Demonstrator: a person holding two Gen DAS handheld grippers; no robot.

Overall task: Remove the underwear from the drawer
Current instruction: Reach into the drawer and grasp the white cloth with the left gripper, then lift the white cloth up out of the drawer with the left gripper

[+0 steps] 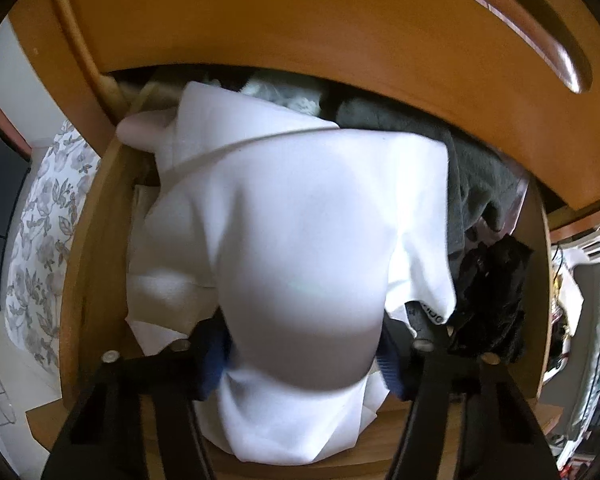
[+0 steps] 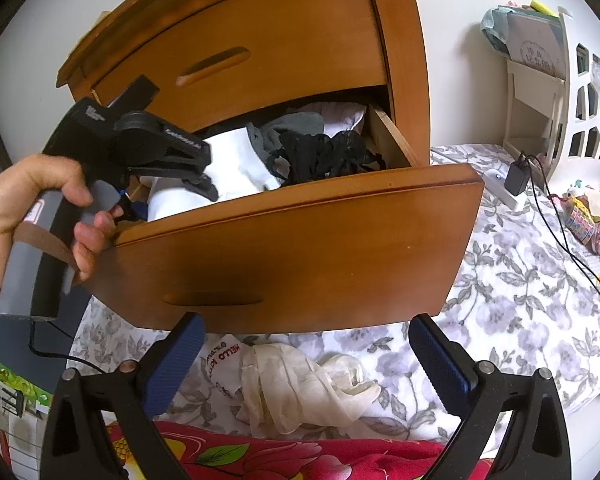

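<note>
The wooden drawer point(image 2: 300, 240) stands pulled open and is stuffed with clothes. A bulging white underwear piece point(image 1: 300, 220) fills the left wrist view, and my left gripper point(image 1: 304, 360) is shut on it, blue pads point(image 1: 216, 364) pressing into both sides. From the right wrist view, a hand holds that left gripper point(image 2: 206, 184) over the drawer's left end, on the white underwear point(image 2: 236, 164). Beside it lie a grey garment point(image 2: 292, 126) and black lace underwear point(image 2: 324, 156). My right gripper point(image 2: 307, 328) is open, holding nothing, just below the drawer front.
Above the open drawer is a shut drawer point(image 2: 240, 52). A cream cloth point(image 2: 300, 384) lies on the floral bedspread point(image 2: 520, 300) under the drawer, with a red flowered blanket point(image 2: 300, 456) nearer. A charger and cable point(image 2: 516, 178) and a white shelf point(image 2: 540, 100) sit at right.
</note>
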